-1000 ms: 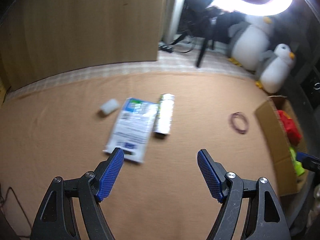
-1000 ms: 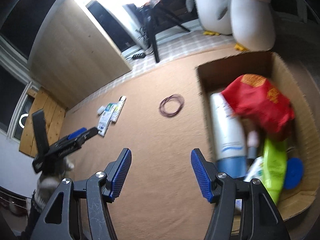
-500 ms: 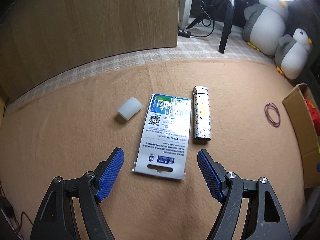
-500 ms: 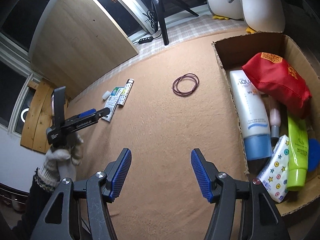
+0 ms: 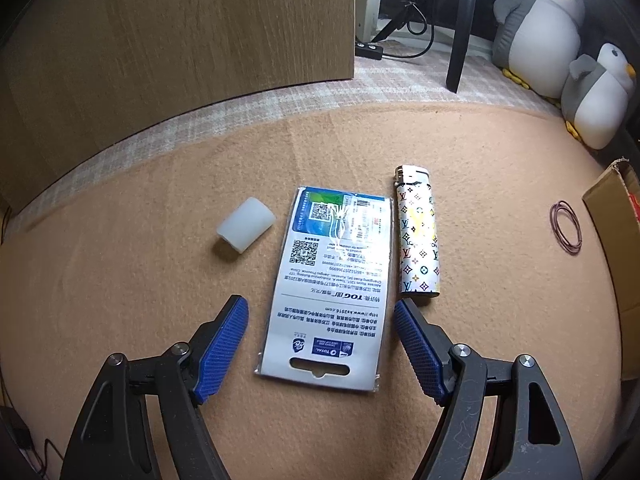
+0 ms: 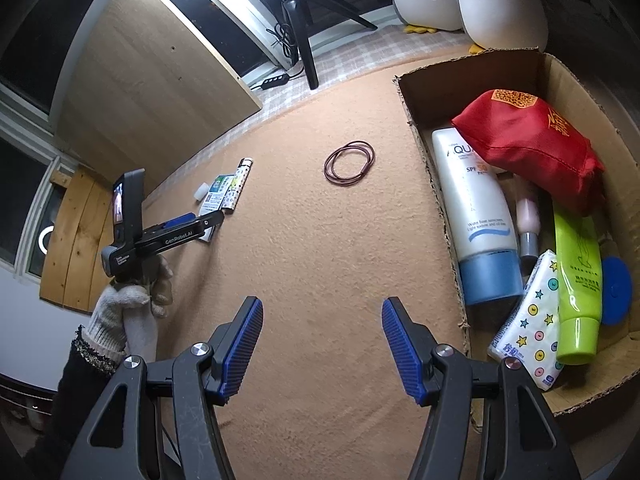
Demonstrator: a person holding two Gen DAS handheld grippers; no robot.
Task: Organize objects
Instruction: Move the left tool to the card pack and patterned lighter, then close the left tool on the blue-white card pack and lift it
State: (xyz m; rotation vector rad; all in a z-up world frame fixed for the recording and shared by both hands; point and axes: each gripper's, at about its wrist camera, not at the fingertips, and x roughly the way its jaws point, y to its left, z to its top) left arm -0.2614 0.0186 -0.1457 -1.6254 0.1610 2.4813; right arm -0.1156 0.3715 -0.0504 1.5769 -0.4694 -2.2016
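White packet (image 5: 334, 280) reads "TOG", "TOTAL"; sunscreen tube (image 6: 472, 204) "AQUA", "SPF 50". Left gripper (image 5: 320, 314), right gripper (image 6: 322, 314) wide, empty.

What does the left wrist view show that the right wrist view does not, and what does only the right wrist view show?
Only the left wrist view: the print and QR codes on the flat packet, and the open left gripper astride its near end, not touching it.

Only the right wrist view: the inside of the cardboard box, with a sunscreen tube, a red pouch, a green tube and a tissue pack; also the gloved hand and the open, empty right gripper.

Both: the packet, the patterned lighter, the white cap, the hair ties and the penguin plush.
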